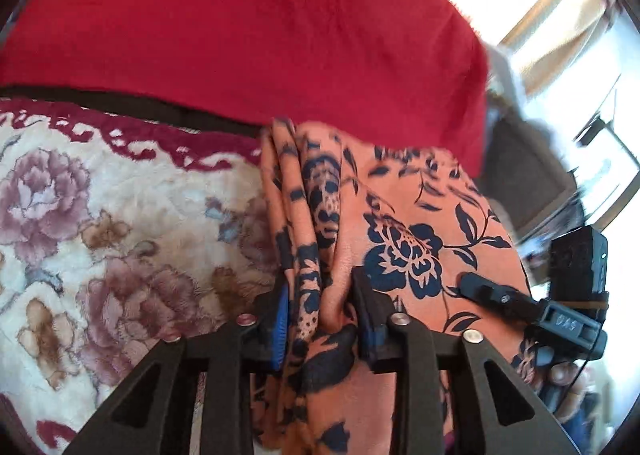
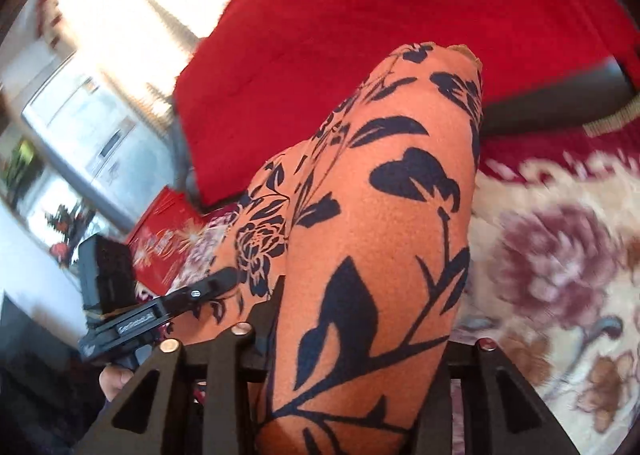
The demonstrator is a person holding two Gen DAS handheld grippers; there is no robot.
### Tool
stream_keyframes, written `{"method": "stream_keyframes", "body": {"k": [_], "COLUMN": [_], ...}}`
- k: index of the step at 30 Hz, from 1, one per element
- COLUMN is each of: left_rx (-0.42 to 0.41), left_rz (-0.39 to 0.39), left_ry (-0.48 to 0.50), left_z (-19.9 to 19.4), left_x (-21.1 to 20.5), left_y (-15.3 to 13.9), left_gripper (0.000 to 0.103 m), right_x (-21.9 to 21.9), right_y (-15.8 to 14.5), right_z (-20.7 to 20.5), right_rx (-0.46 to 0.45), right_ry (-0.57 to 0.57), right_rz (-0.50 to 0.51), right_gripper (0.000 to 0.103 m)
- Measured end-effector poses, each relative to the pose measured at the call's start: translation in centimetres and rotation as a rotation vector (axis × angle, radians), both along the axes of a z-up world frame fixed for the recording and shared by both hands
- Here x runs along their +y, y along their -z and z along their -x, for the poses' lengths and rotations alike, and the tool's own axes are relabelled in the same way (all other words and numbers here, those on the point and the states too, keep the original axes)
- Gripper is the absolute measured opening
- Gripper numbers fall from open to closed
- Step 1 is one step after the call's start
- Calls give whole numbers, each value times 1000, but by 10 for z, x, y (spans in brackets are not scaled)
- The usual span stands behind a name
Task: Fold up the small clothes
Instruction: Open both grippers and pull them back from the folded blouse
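Orange flowered cloth is off the bed, held up between both grippers, in front of the red blanket and above the cream flowered bedspread.

Left gripper: a bunched pleat of the cloth runs between the blue pads; the fingers are pressed onto it, pinching the gathered edge.

Right gripper: the cloth drapes thick over and between its fingers and hides the pads. A fold seems to be held, but I cannot tell for sure whether the fingers bear on it or only stand around it.

In each wrist view the other gripper shows at the cloth's far side, so the two grips sit on opposite edges of the same piece.

Step, as judged: lifting and stretching the cloth between two edge grips, ahead of laying it down for a fold. No fold looks finished.

Next move calls for: keeping both pinches firm, drawing the edges apart to take out the pleats, then lowering the cloth flat onto the bedspread clear of the red blanket. Risk: the right-side hold slipping.
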State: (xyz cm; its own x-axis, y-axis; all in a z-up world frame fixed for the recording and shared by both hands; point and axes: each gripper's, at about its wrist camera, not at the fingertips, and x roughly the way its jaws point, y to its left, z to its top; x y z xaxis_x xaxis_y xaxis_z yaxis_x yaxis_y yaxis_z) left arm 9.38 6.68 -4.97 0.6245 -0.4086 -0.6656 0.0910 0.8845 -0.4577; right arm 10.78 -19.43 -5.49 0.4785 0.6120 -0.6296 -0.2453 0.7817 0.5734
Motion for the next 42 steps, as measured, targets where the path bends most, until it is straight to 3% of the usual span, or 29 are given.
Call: {"method": "stream_keyframes", "body": {"k": [2,4,5,10,14,16,18,20,24,26,28,30,32,34,38,42], "left_rx": [69,86,65,-7,28,42,48,37,-23,-39,-74,-121,-151,-165,-160,-166], "left_rz": [-85,-106,-114,-162,-270,-250,-242,-244,-297,-309,-328,-350,-372,-383,-377,-402], "left_ry": [-35,-58,-67,-67,-44,-59,-73,-66,-85,-90,-108,-131,-163,-183,-192,-200], "left_z": [4,14,30,56,58,63,66,69,87,97,108,124,135,146,159,169], "left_x": [-5,-3,6,12,-5,0,2,-2,-8,-11,-14,-18,-22,-26,-31,-39], "left_y": [20,33,33,23,36,39,32,25,2,-9,-21,-35,-45,-55,-65,-73], "left_gripper": [50,57,58,61,62,62,62,62,63,70,77,85,93,98,98,101], "right_x": [-20,-32,-36,-38,-30,-19,-9,-9,-12,-7,0,7,13,15,20,19], "right_y": [34,51,51,9,-22,-19,9,24,-11,-37,-58,-73,-85,-87,-76,-69], "right_z": [-5,0,7,40,70,75,65,61,78,92,110,132,152,170,187,199], "right_rx": [91,130,105,-78,-237,-246,-112,-74,-126,-191,-242,-277,-305,-300,-253,-231], "right_ry": [99,140,162,285,330,280,184,190,249,242,227,213,198,208,226,249], "right_rz": [88,73,59,171,208,244,221,303,293,305,318,338,366,410,482,514], "right_gripper": [53,55,57,59,66,68,68,65,67,67,73,86,87,90,100,103]}}
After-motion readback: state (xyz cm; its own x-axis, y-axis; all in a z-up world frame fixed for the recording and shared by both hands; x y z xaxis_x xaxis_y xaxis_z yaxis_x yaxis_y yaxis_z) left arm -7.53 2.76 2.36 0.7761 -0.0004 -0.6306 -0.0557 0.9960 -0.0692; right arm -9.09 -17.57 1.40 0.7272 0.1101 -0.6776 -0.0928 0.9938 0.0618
